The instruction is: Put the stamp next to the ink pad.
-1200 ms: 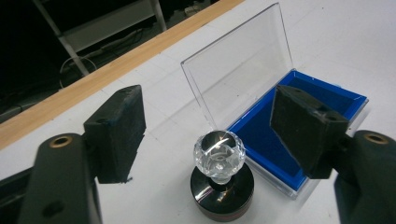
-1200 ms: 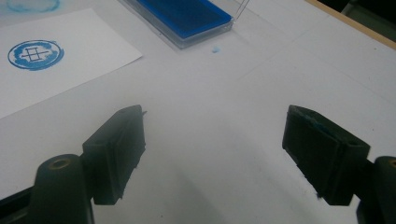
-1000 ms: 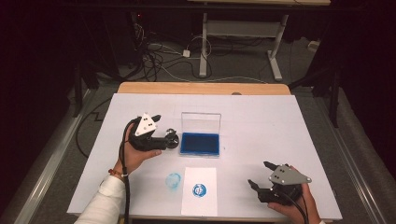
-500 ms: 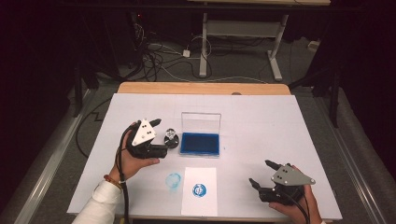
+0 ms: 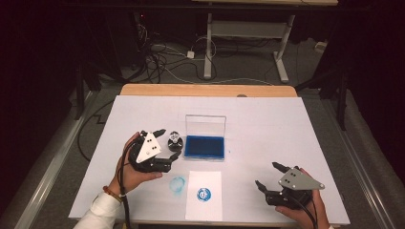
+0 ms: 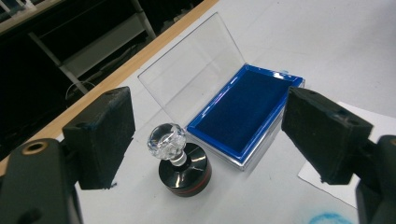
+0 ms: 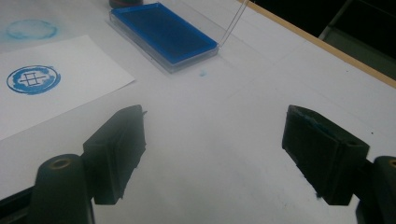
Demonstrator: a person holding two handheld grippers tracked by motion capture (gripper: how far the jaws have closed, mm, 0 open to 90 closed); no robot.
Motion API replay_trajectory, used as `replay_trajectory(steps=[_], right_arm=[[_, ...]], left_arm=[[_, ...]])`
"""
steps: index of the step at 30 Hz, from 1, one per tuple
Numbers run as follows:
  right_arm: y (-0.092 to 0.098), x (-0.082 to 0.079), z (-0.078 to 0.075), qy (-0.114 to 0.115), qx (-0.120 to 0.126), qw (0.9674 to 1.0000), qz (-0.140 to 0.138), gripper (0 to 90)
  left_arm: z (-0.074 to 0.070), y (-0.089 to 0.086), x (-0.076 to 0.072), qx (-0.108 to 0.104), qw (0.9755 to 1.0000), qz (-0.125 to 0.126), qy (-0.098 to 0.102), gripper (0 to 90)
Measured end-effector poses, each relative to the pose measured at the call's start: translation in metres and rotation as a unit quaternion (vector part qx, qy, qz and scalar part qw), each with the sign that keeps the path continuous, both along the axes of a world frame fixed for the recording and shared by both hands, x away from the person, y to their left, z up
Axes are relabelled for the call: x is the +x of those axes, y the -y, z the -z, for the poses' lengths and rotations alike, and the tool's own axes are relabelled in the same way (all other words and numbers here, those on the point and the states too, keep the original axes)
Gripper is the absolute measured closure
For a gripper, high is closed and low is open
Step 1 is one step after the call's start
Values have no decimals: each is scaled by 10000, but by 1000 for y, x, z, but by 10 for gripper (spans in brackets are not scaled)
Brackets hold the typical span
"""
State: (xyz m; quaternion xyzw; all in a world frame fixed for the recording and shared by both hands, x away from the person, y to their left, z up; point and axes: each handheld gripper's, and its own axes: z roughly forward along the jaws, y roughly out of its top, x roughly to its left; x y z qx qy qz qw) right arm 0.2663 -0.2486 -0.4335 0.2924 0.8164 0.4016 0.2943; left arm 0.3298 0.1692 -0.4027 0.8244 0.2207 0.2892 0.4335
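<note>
Stamp (image 6: pixel 180 161) set down beside ink pad (image 6: pixel 243 109), both grippers empty.
Left gripper (image 5: pixel 168 143), left of centre, has just spread its jaws wide apart; the stamp stands free just beyond them. Right gripper (image 5: pixel 269 176), lower right, holds its jaws apart over bare table (image 5: pixel 267 124).

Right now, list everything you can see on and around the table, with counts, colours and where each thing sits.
stamp: one, black round body with a clear faceted knob, upright beside the ink pad's left end
ink pad: one, blue in a clear case, lid raised, middle of the table
paper sheet: one, white with a round blue print, near edge
ink smudge: one, pale blue ring on the cover, left of the sheet
table: one, white cover, wooden far edge
cables: several, on the floor beyond
left gripper: one, black, open, by the stamp without touching it; jaws have just been opening
right gripper: one, black, open, near right edge
</note>
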Motion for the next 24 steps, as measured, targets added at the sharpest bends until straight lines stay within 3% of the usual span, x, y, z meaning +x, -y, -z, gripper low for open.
replay_trajectory(steps=[13,24], right_arm=[[-1,-3,-1,74,-12,10000,-12,219],[-1,-4,-2,94,-9,10000,-13,221]], left_arm=[[6,-3,-14,186,9998,47,114,169],[13,-13,-26,204,9997,8,167,168]])
